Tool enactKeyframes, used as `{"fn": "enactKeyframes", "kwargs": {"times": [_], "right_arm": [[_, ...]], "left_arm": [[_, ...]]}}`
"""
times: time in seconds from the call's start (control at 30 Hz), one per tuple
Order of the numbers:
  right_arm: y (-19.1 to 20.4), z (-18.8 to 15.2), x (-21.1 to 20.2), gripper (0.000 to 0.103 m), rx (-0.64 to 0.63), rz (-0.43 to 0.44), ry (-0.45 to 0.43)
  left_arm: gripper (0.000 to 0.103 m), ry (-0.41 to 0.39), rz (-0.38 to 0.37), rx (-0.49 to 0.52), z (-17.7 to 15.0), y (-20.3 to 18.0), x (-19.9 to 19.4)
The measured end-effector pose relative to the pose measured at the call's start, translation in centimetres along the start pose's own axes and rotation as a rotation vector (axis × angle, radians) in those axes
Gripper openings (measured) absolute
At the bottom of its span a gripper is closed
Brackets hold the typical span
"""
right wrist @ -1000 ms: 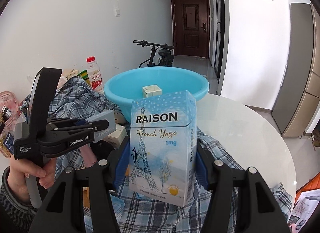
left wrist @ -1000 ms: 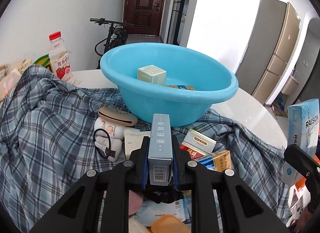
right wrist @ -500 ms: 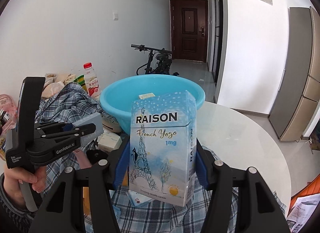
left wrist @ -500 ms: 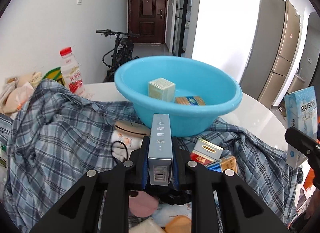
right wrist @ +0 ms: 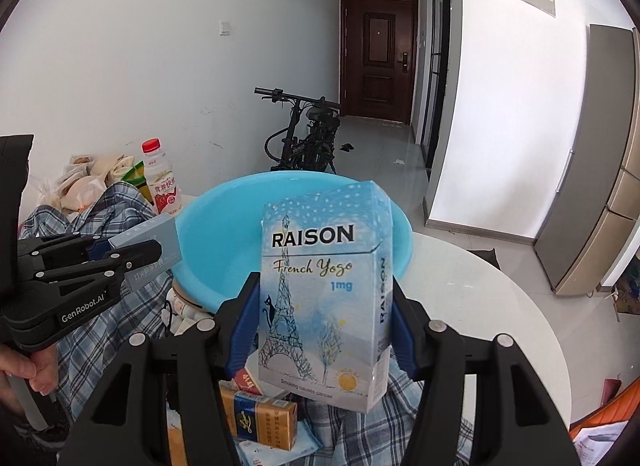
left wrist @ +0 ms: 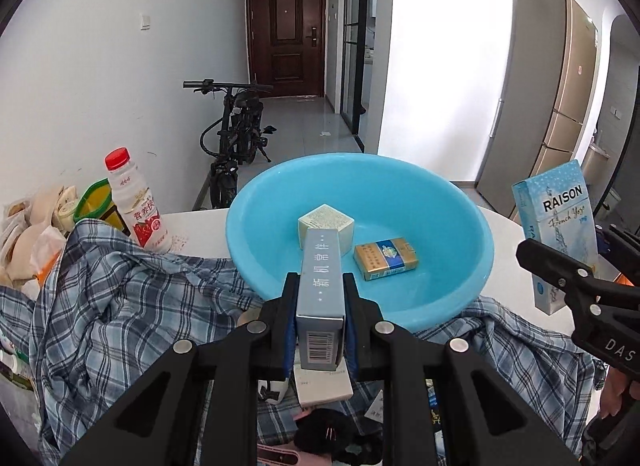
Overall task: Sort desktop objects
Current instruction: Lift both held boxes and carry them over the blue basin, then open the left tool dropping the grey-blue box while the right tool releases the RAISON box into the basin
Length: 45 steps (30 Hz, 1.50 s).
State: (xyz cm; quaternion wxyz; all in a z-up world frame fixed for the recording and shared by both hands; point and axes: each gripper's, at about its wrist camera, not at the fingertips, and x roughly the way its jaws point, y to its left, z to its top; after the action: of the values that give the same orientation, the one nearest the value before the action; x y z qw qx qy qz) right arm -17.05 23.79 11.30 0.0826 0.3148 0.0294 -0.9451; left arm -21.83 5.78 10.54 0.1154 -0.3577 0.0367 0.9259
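- Slim grey box (left wrist: 321, 286) pinched between the left gripper (left wrist: 320, 298) fingers, raised above the near rim of the blue basin (left wrist: 460, 217).
- Pale-blue RAISON carton (right wrist: 324, 290) clamped upright between the right gripper (right wrist: 320, 326) fingers, held near the basin's right side.
- Inside the basin: cream cube box (left wrist: 326, 225) and gold-and-blue pack (left wrist: 386, 258), just beside each other.
- Under the basin's near edge: rumpled plaid shirt (left wrist: 100, 306) spread over the white round desk (right wrist: 480, 306), strewn with more small packs.
- Red-capped drink bottle (left wrist: 136, 205) upright at the left, beside the shirt.
- Bicycle (left wrist: 236, 133) parked beyond, toward a dark door.
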Motion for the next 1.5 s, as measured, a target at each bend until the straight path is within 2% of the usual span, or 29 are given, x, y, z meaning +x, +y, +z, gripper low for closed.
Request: {"fn": "enactKeyframes", "kwargs": {"times": [0.17, 0.37, 0.5, 0.63, 0.97, 1.03, 1.07, 1.13, 1.2, 1.33, 1.5], "right_arm": [[-0.3, 2.4, 2.4, 0.056, -0.014, -0.027, 0.016], [-0.9, 4.4, 5.1, 0.056, -0.032, -0.047, 0.051], [-1.6, 5.1, 6.6, 0.056, -0.033, -0.046, 0.072], [-2.4, 5.7, 8.2, 0.056, 0.002, -0.013, 0.102], [-3.3, 7.0, 11.8, 0.055, 0.020, -0.027, 0.135], [-3.4, 7.2, 12.7, 0.039, 0.021, -0.028, 0.146], [-3.3, 7.3, 13.3, 0.035, 0.026, -0.028, 0.155], [-3.4, 7.3, 14.5, 0.032, 0.035, -0.029, 0.176], [-3.3, 7.2, 15.7, 0.017, 0.030, -0.035, 0.206], [-3.7, 6.5, 17.5, 0.016, 0.056, -0.004, 0.261], [-4.5, 6.1, 17.8, 0.016, 0.085, 0.017, 0.277]], "left_arm": [[0.021, 0.003, 0.023, 0.007, 2.1, -0.3, 2.2], [0.021, 0.025, 0.006, 0.002, 3.7, -0.4, 5.1], [0.021, 0.048, -0.022, 0.006, 4.3, -0.4, 6.9], [0.021, 0.077, -0.016, 0.006, 5.2, -0.2, 8.6], [0.021, 0.112, -0.021, 0.027, 7.8, -0.3, 12.1], [0.021, 0.128, -0.022, 0.039, 8.1, -0.6, 13.1], [0.021, 0.136, -0.020, 0.044, 8.3, -0.7, 13.6], [0.021, 0.154, -0.008, 0.046, 8.7, -0.8, 14.6], [0.021, 0.172, -0.006, 0.036, 9.0, -0.6, 15.6], [0.021, 0.196, -0.018, 0.013, 9.1, 0.0, 17.0], [0.021, 0.211, -0.016, 0.016, 8.9, 0.2, 18.1]]}}
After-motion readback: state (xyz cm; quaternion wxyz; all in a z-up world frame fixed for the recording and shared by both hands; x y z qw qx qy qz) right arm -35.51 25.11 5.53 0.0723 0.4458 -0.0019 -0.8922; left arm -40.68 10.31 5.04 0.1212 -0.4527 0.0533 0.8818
